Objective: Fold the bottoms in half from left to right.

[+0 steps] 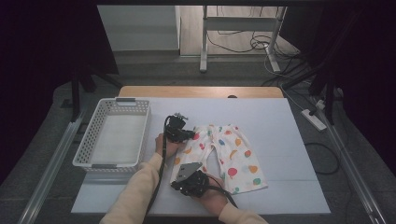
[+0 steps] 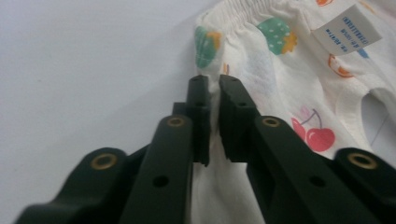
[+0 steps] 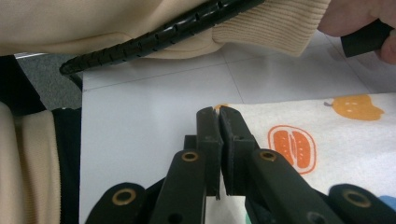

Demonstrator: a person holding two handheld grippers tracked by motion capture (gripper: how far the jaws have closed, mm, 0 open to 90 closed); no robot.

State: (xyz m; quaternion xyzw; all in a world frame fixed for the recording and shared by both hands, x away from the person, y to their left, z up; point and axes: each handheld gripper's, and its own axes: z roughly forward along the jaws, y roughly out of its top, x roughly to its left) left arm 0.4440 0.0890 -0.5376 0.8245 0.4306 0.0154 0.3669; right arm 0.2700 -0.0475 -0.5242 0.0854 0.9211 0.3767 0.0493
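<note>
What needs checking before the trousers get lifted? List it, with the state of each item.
1. Left gripper shut on the trousers at the waistband: ok.
2. Right gripper shut on the hem corner of a trouser leg: ok.
3. Enough cloth in the right jaws to survive a lift: cannot tell, the bite sits right at the edge.
4. Trousers lying flat on the white mat: ok.
5. Basket upright beside the trousers: ok.
</note>
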